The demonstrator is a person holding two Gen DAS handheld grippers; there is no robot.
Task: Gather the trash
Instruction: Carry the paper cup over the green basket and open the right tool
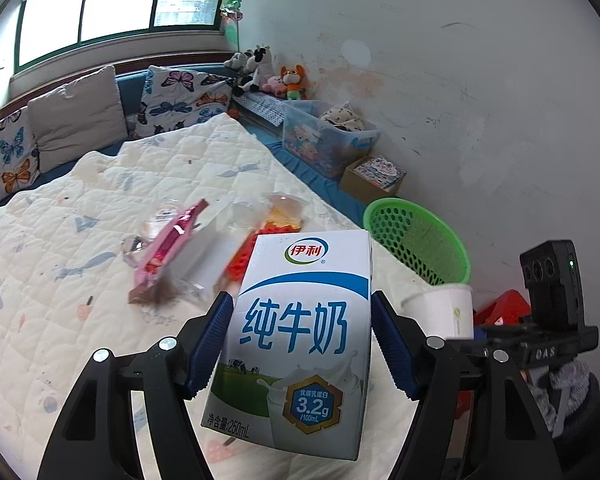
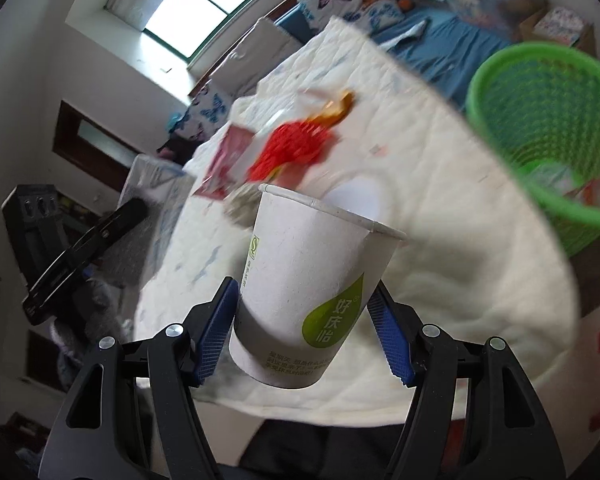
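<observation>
**Both grippers loaded, basket waiting**

The left gripper (image 1: 302,344) has its blue pads pressed on either side of a milk carton (image 1: 300,336), lifted clear of the quilt (image 1: 60,300). Over on the right, the right gripper (image 2: 304,332) is clamped around a white paper cup (image 2: 312,288), held tilted above the bed. So two pieces are in hand, neither dropped yet.

The green basket (image 2: 540,120) sits at two o'clock in the right view, off the quilt's edge, and it already holds a few scraps at the bottom (hard to say what, it's blurred).

Still to do, I'd judge: a pile remains on the quilt at eleven o'clock from the carton, namely a pink wrapper (image 1: 168,252), clear plastic packaging (image 1: 220,248) and something red (image 2: 292,148).
</observation>
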